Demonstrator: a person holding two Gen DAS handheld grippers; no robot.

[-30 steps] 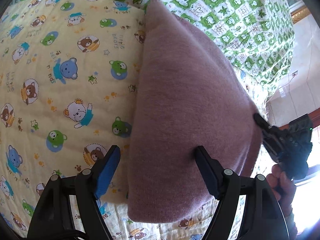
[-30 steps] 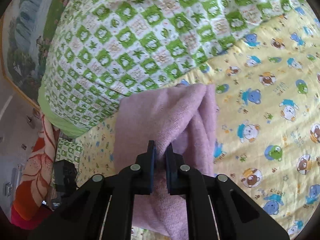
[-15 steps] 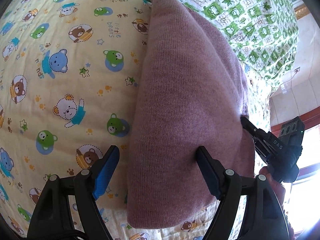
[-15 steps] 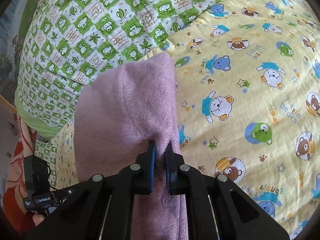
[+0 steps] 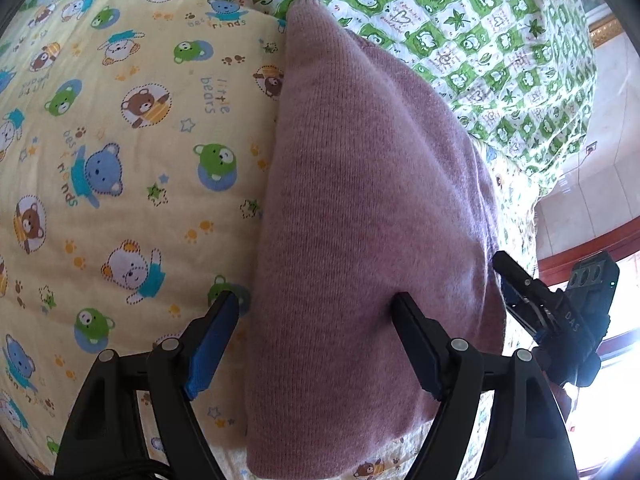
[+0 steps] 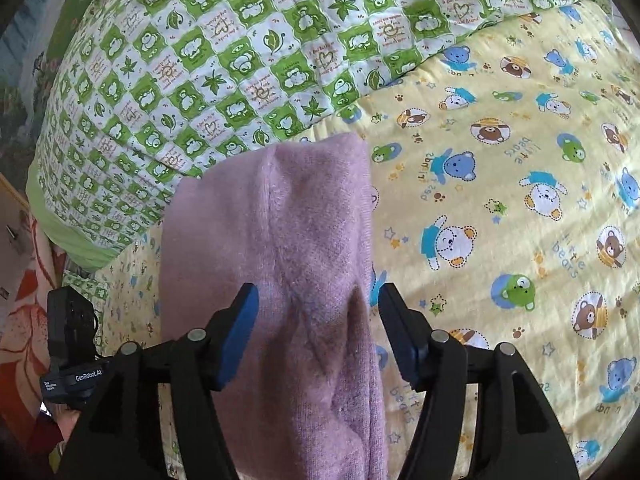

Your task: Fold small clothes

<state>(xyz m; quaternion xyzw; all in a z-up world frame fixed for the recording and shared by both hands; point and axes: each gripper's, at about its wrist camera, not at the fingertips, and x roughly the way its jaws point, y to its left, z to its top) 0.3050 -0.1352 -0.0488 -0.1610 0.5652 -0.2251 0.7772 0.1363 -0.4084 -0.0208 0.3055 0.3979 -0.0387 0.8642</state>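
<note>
Your left gripper (image 5: 316, 312) stood wide open, gripping nothing; its right finger (image 5: 416, 340) lay against pink knit garment (image 5: 372, 208), left finger over yellow bear-print sheet (image 5: 120, 160); near end of garment cut off below frame; your right gripper (image 6: 316, 320) gaped too, jaws straddling garment (image 6: 280, 220) without pinching; contact hard to judge; garment lay folded along sheet, far end beside green checked quilt (image 6: 240, 60); other gripper's body partly visible at frame edge.
</note>
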